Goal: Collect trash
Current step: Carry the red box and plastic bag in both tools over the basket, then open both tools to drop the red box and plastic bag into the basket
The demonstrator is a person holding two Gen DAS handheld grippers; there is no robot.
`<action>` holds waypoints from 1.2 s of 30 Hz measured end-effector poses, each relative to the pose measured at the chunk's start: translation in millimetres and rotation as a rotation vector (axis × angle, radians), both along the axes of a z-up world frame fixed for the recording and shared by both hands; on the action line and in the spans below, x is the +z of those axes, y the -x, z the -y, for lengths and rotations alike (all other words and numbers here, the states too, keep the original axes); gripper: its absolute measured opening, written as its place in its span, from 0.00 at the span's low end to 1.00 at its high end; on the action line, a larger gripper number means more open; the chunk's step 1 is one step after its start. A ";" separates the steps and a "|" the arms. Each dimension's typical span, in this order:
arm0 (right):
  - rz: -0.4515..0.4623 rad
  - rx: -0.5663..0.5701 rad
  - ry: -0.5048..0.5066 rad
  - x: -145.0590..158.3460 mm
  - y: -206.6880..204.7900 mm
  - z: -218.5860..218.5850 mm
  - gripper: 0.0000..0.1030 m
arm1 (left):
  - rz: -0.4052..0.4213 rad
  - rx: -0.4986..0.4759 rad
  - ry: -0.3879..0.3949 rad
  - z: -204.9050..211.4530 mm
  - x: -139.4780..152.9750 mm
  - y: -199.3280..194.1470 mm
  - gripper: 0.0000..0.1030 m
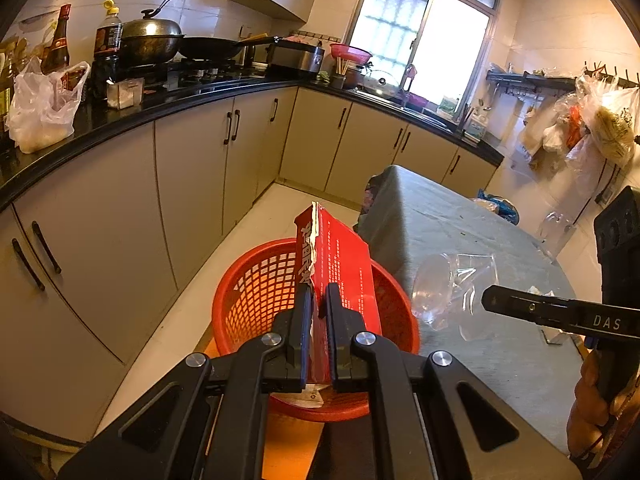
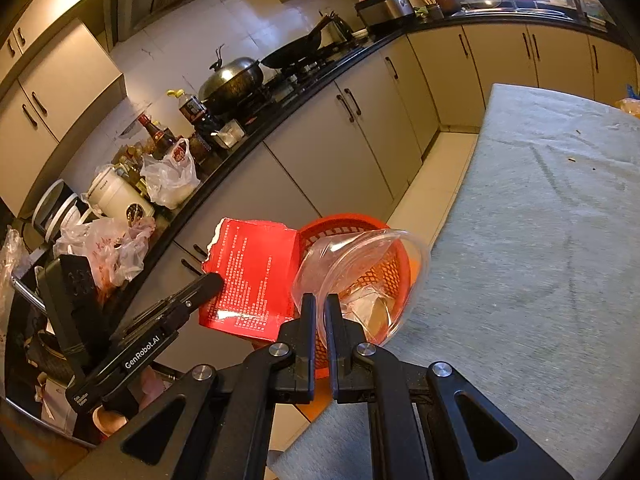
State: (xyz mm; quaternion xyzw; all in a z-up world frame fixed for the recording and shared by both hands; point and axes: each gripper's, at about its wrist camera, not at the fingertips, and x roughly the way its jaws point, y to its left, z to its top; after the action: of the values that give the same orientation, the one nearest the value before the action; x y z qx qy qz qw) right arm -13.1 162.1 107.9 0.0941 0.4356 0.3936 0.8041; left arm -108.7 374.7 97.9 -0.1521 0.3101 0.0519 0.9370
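My left gripper [image 1: 319, 296] is shut on a torn red cardboard box [image 1: 340, 260] and holds it upright over a red plastic mesh basket [image 1: 256, 292] on the floor. My right gripper [image 2: 319, 304] is shut on the rim of a clear plastic cup [image 2: 360, 268], held tilted at the table edge above the basket [image 2: 384, 268]. The right wrist view also shows the red box [image 2: 252, 280] and my left gripper [image 2: 208, 282] on it. The left wrist view shows the cup [image 1: 452, 284] and my right gripper [image 1: 486, 298]. Crumpled wrappers lie inside the basket.
A table with a grey cloth [image 2: 540, 240] stands to the right. Beige cabinets [image 1: 192, 176] under a black countertop [image 1: 120, 116] run along the left, with pots, bottles and plastic bags on top. Bags hang on the right wall [image 1: 600, 120].
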 end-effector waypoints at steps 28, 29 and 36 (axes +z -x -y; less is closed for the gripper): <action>-0.102 -0.025 0.056 -44.6 -50.0 -59.3 0.06 | -0.092 0.013 0.037 -22.0 -46.2 -30.3 0.06; -0.107 -0.025 0.057 -46.2 -51.3 -60.0 0.06 | -0.093 0.014 0.039 -22.3 -47.1 -31.5 0.06; -0.125 -0.026 0.069 -55.8 -58.1 -65.9 0.06 | -0.098 0.018 0.049 -26.1 -52.1 -38.3 0.06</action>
State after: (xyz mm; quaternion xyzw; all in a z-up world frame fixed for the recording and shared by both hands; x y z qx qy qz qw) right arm 45.0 228.0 52.1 0.0963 0.4969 0.3614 0.7831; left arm -70.4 400.9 45.7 -0.1749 0.3555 0.0602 0.9162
